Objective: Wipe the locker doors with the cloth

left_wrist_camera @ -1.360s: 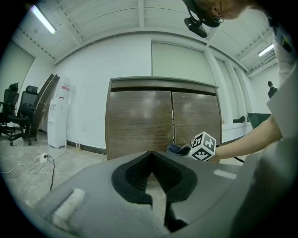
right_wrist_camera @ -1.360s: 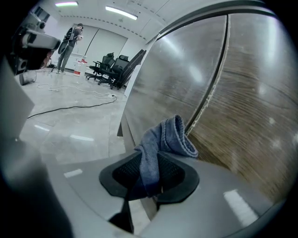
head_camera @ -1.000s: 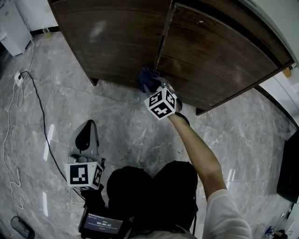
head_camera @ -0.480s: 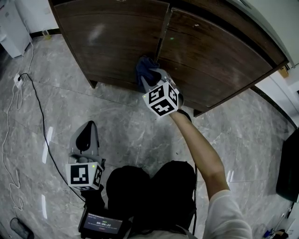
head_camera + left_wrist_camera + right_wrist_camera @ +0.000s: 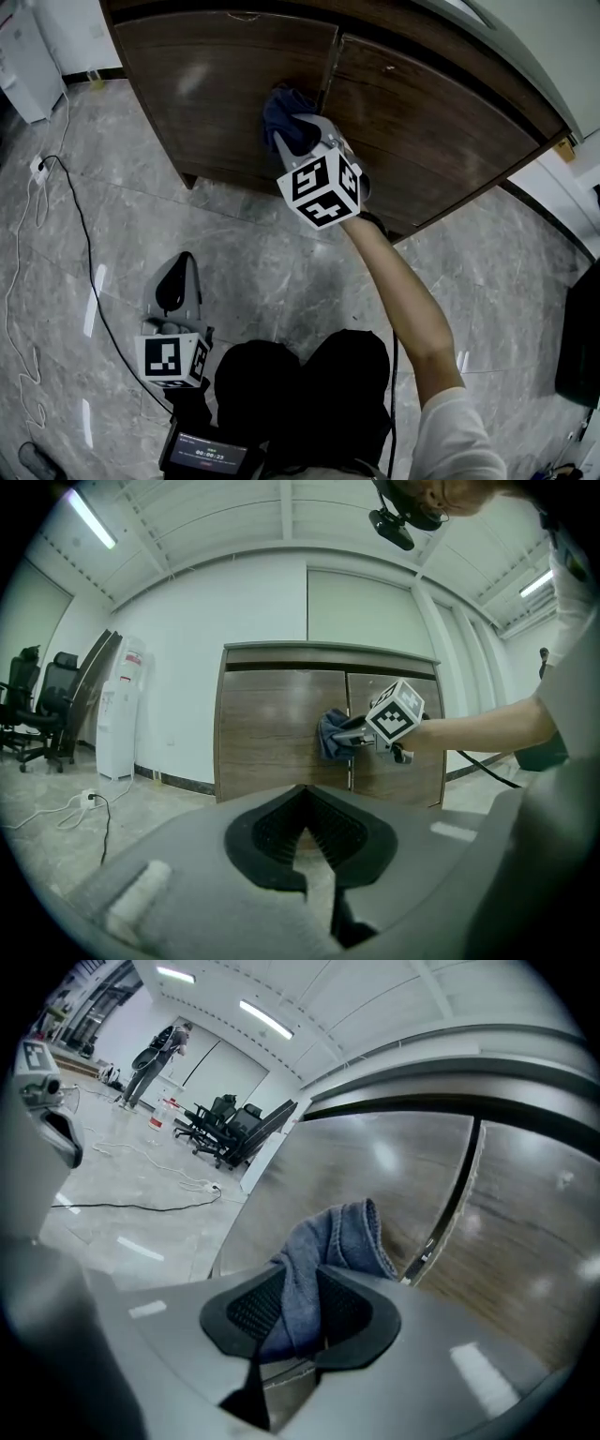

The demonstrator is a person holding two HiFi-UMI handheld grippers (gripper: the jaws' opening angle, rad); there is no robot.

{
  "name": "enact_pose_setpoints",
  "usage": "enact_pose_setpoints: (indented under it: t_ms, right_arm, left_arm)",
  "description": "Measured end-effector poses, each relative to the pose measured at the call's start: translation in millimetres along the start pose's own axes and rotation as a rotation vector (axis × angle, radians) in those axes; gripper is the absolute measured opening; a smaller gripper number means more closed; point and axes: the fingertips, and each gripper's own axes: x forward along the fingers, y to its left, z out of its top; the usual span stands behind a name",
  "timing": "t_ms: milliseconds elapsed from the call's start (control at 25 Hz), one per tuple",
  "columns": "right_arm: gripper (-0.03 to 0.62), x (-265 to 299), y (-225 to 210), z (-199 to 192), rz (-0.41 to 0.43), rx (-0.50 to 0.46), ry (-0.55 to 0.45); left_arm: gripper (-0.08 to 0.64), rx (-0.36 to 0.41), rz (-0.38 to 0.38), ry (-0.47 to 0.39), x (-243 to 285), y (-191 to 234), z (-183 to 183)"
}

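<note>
The brown wooden locker has a left door (image 5: 225,84) and a right door (image 5: 441,122) that meet at a vertical seam. My right gripper (image 5: 292,131) is shut on a blue cloth (image 5: 281,108) and presses it on the left door's edge, right beside the seam. In the right gripper view the cloth (image 5: 337,1237) bulges out between the dark pads (image 5: 253,1307) against the wood. My left gripper (image 5: 176,277) hangs low over the floor, far from the locker, its jaws together with nothing in them. From the left gripper view the cloth (image 5: 330,735) sits about mid-height on the doors.
The floor (image 5: 262,253) is grey marble tile. A white cable (image 5: 14,281) and a black cable (image 5: 89,244) run along it at the left from a power strip (image 5: 37,167). A white water dispenser (image 5: 117,714) and office chairs (image 5: 42,705) stand left of the locker.
My right gripper has carried the cloth upward along the seam from near the doors' bottom edge to about mid-height. The left gripper has stayed where it was.
</note>
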Motion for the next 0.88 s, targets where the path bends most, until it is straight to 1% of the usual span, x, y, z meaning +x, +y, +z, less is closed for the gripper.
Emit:
enact_pose_setpoints:
  t_ms: [440, 680, 880]
  right_arm:
    - [0.106, -10.8, -29.7, 47.1, -0.048, 0.005, -0.068]
    - [0.106, -16.9, -44.3, 69.0, -0.071, -0.003, -0.108]
    - [0.106, -22.2, -55.7, 92.7, -0.097, -0.001, -0.152]
  left_arm:
    - [0.003, -0.004, 0.001, -0.004, -0.9, 2.7, 0.5]
    - [0.003, -0.006, -0.003, -0.016, -0.7, 2.4, -5.3]
    - [0.003, -0.006, -0.005, -0.015, -0.5, 1.1, -1.1]
